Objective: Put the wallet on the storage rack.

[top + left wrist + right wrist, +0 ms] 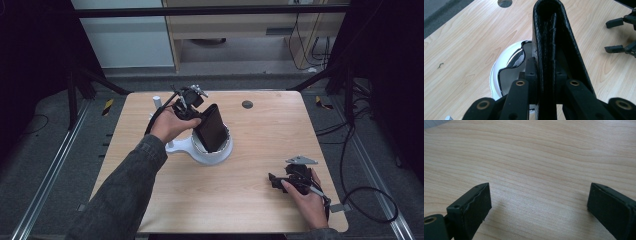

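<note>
My left gripper [196, 114] is shut on a black leather case [211, 127], a slim folded pouch held upright over a white round bowl-like stand [210, 154]. In the left gripper view the case [551, 45] stands edge-on between the two jaws, and the white stand [496, 77] with a glossy black inside lies below it. Whether the case's lower end touches the stand is hidden. My right gripper [274, 181] rests low on the table at the front right, open, with only bare wood between its fingertips [477, 205].
The light wooden table [260, 130] has a small round grey grommet [247, 104] near its far edge and a short white post [156, 101] at the far left. Dark floor, rails and cables surround the table. The right gripper [621, 35] shows far off in the left gripper view.
</note>
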A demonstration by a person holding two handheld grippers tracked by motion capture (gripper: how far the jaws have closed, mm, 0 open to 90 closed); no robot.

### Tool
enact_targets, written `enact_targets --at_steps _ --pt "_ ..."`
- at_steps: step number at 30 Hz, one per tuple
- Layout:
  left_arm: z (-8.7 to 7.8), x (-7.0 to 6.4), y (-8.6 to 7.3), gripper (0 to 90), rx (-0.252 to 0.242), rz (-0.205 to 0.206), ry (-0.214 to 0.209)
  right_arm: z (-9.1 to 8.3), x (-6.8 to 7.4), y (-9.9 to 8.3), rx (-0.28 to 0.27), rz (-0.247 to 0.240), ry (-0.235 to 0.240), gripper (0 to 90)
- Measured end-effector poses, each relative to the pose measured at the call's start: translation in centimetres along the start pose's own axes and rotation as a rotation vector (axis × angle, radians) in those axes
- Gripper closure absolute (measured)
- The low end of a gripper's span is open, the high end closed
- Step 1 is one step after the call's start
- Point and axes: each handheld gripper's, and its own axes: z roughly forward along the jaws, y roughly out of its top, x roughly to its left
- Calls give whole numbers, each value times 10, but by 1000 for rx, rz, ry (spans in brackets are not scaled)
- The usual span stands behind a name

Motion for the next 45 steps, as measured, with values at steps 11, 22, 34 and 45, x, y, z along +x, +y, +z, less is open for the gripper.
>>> enact_targets --at_steps 11,22,34,45 --pt "-2 5 1 706 -51 -36 36 1 0 -1 2 -3 4 56" --pt "-22 1 -2 612 -131 -9 98 1 0 -1 5 -6 3 53" --pt "-52 -15 -11 369 -231 33 144 2 2 -1 3 -14 -5 50" --pt "-55 -44 -27 56 -246 81 142 6 5 -3 -5 -47 -24 13"
